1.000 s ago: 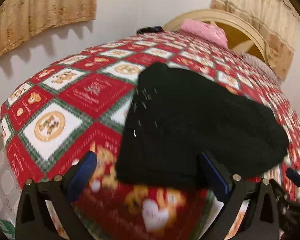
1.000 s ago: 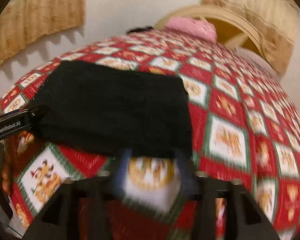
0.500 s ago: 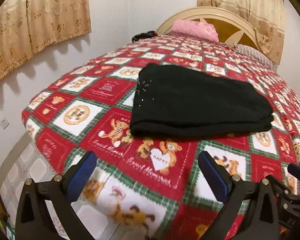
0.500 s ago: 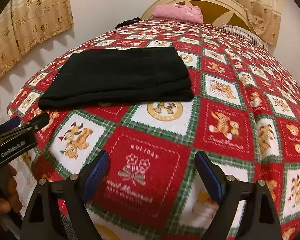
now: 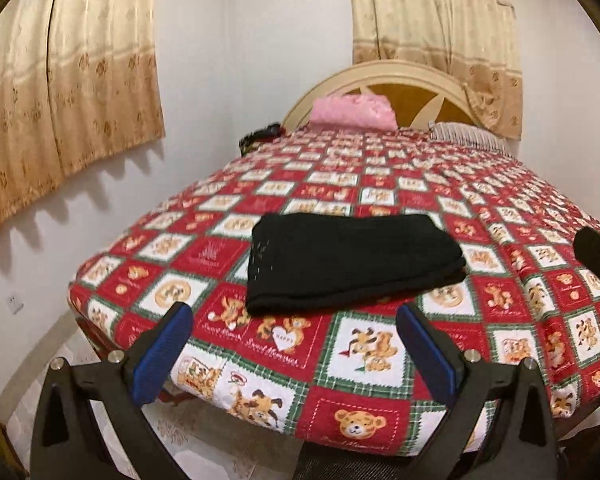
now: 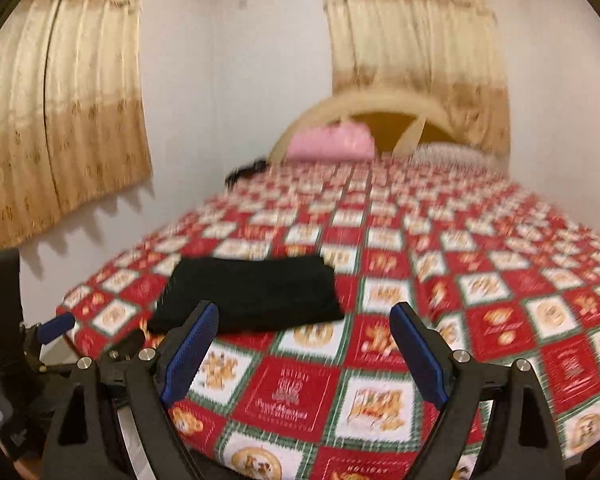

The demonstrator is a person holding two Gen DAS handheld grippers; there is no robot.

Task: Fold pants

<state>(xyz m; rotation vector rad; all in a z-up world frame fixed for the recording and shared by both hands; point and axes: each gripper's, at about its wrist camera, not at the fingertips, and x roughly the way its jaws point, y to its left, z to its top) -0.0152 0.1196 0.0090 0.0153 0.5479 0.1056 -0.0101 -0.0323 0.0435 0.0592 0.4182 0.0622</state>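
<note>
pants (image 5: 352,262) folded into a flat black stack on the bed (image 5: 380,408), near its foot corner; both tools clear of it.
soft, light knit by the look, likely limp and prone to sag; best pinched at the thick folded edge nearest the cameras. left hand-held gripper (image 5: 296,354) spread wide, holding nothing; right hand-held gripper (image 6: 306,354) likewise wide and empty, well short of the cloth.

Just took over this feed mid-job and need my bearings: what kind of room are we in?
Almost certainly a bedroom: a bed with a red patterned cover, an arched headboard with a pink pillow, and curtains. Folded black pants lie on it.
</note>
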